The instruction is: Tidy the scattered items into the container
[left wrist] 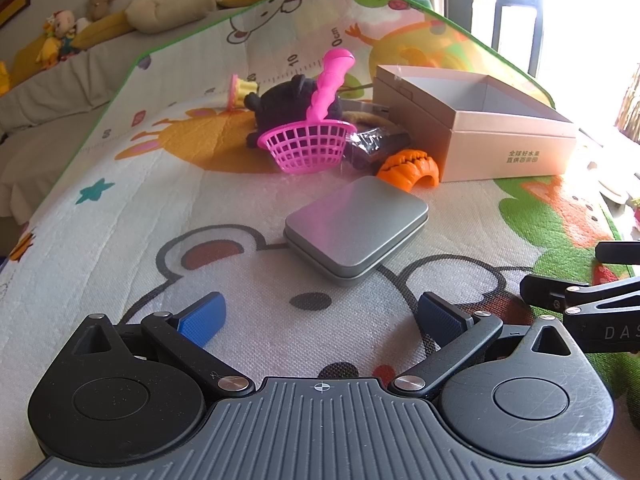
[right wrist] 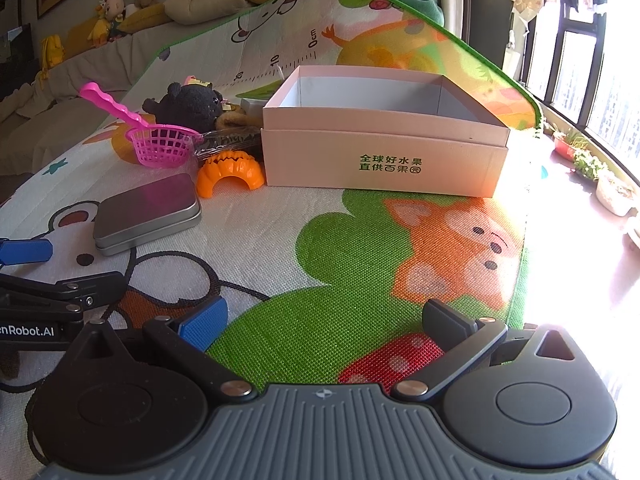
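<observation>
A pink open cardboard box (left wrist: 504,136) (right wrist: 384,152) stands on the play mat, empty as far as I can see. Left of it lie a grey metal tin (left wrist: 356,228) (right wrist: 148,214), an orange pumpkin-shaped toy (left wrist: 408,168) (right wrist: 230,174), a pink scoop basket (left wrist: 308,144) (right wrist: 160,146), a black plush toy (left wrist: 292,104) (right wrist: 188,106) and a dark wrapped packet (left wrist: 376,146) (right wrist: 228,140). My left gripper (left wrist: 320,320) is open and empty, just short of the tin. My right gripper (right wrist: 324,324) is open and empty over the mat, in front of the box.
A small yellow and pink toy (left wrist: 238,90) lies behind the plush. Cushions and stuffed toys (left wrist: 60,34) line the sofa at the back left. A window ledge with plant pots (right wrist: 592,168) runs along the right. The mat's right edge (right wrist: 520,280) drops off there.
</observation>
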`<move>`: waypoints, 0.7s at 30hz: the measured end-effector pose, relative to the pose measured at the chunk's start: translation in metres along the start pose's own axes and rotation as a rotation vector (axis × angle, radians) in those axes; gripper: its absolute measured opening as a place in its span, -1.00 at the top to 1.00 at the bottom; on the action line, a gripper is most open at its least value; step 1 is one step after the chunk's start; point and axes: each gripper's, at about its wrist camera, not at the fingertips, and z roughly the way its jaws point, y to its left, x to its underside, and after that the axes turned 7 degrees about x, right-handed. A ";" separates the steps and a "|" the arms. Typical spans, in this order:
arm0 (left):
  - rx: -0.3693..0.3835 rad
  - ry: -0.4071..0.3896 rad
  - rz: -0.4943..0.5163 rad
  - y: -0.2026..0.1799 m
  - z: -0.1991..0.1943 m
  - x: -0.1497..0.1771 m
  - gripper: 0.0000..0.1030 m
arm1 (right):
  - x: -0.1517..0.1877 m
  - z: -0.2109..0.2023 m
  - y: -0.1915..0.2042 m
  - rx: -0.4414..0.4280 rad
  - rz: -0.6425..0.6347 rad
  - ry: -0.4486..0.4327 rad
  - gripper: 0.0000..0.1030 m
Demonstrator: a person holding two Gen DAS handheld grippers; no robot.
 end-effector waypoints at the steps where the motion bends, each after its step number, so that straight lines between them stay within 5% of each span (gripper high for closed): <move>1: 0.000 0.009 0.000 0.000 0.000 -0.001 -1.00 | 0.001 -0.001 -0.001 -0.006 -0.005 0.005 -1.00; 14: 0.055 0.061 0.019 0.001 -0.008 -0.001 -1.00 | 0.006 -0.012 -0.007 -0.038 -0.018 0.055 -1.00; 18: 0.046 0.035 -0.018 0.022 -0.015 -0.007 -1.00 | 0.001 -0.012 -0.008 -0.107 -0.060 0.053 -1.00; 21: 0.044 0.016 -0.018 0.032 -0.016 -0.014 -1.00 | -0.013 -0.015 -0.011 -0.139 -0.010 -0.016 -1.00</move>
